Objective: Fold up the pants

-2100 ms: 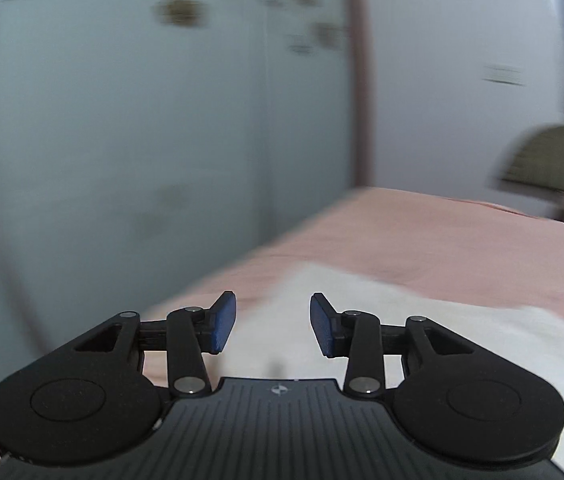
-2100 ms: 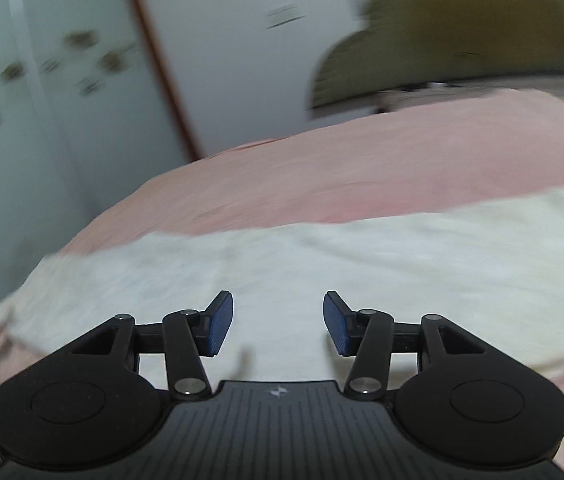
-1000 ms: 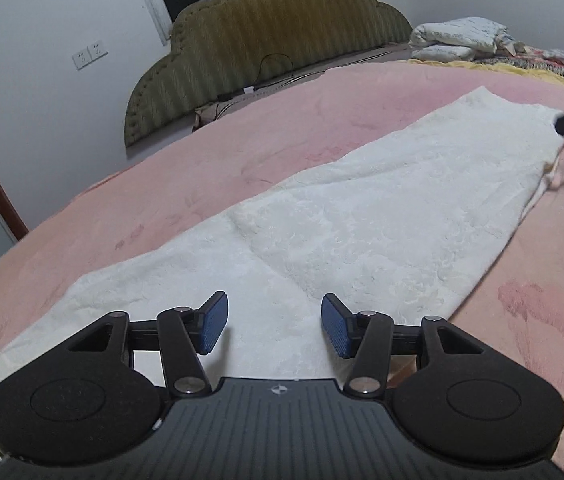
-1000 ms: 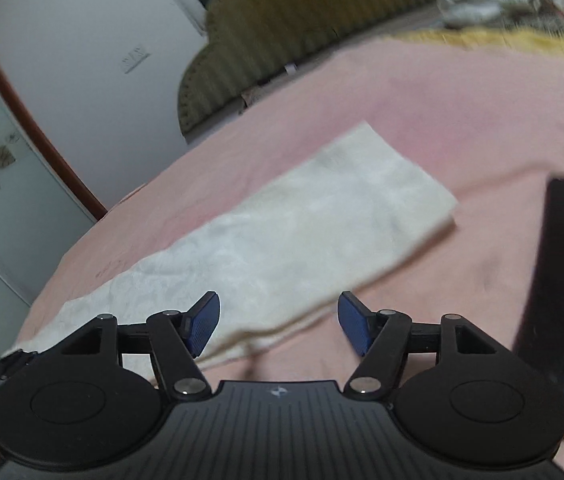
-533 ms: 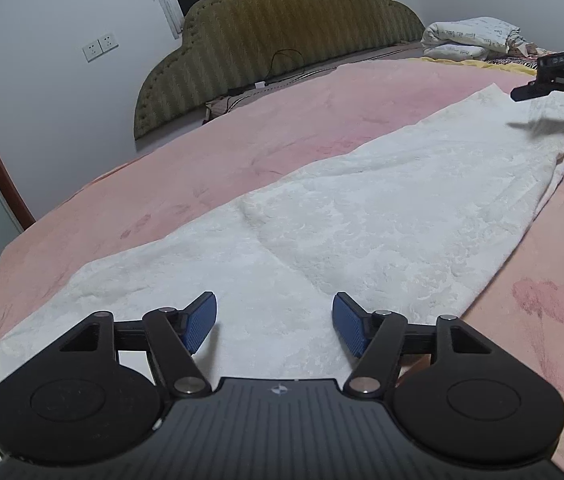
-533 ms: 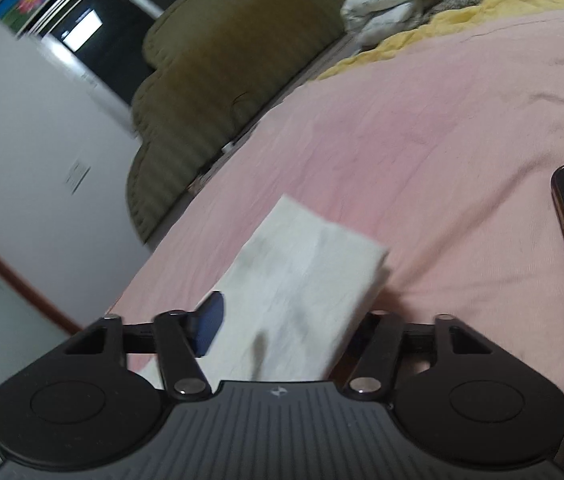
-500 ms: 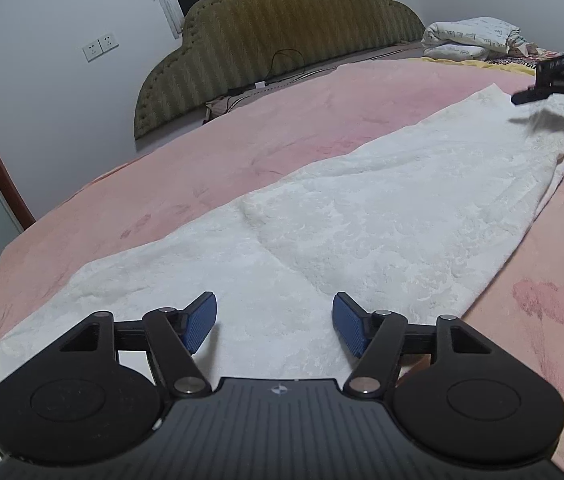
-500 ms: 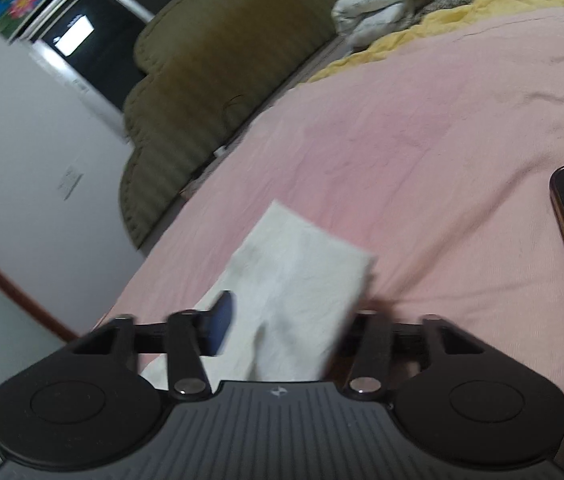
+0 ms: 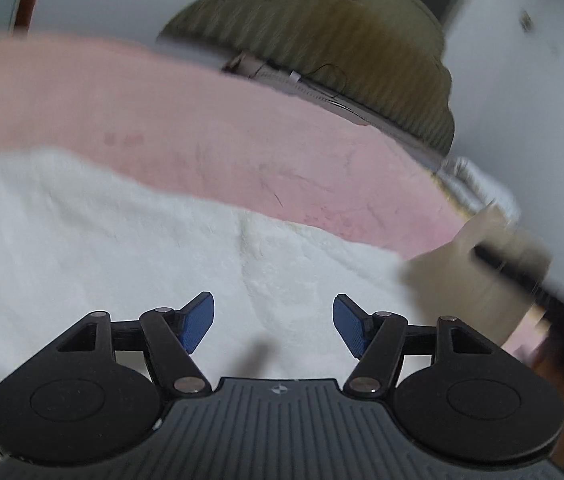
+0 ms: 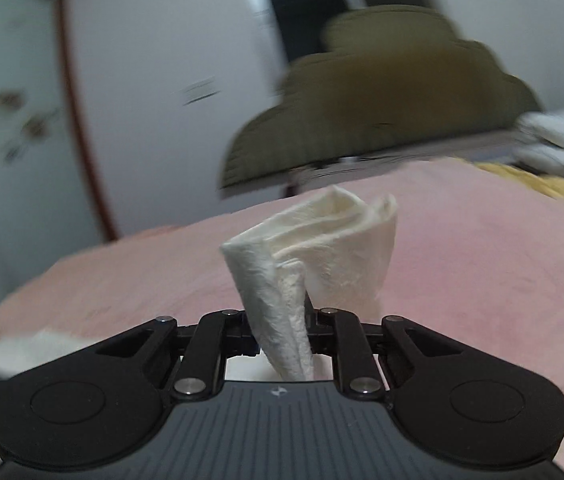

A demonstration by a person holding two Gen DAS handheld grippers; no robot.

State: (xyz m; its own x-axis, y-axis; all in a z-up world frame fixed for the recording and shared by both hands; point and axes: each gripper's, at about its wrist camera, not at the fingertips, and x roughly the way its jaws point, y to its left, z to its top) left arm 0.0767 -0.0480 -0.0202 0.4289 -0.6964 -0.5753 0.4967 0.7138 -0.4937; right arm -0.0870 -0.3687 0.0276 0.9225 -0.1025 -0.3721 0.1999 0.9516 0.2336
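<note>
The white pants (image 9: 102, 240) lie spread on the pink bedspread (image 9: 202, 128). My left gripper (image 9: 274, 322) is open and empty, low over the white cloth. My right gripper (image 10: 282, 336) is shut on one end of the pants (image 10: 313, 252), and the cloth stands up bunched from between the jaws, lifted off the bed. In the left wrist view the lifted end (image 9: 461, 276) and the blurred right gripper (image 9: 529, 280) show at the right edge.
An olive padded headboard (image 10: 381, 120) stands at the bed's far end against a white wall. Folded white bedding (image 10: 561, 136) and a yellow blanket (image 10: 529, 180) lie at the far right. A wardrobe with a brown frame (image 10: 10, 120) stands left.
My right gripper has shut on the pants' end and raised it off the bed. My left gripper has swung left over the cloth and stays open. Both views are blurred by motion.
</note>
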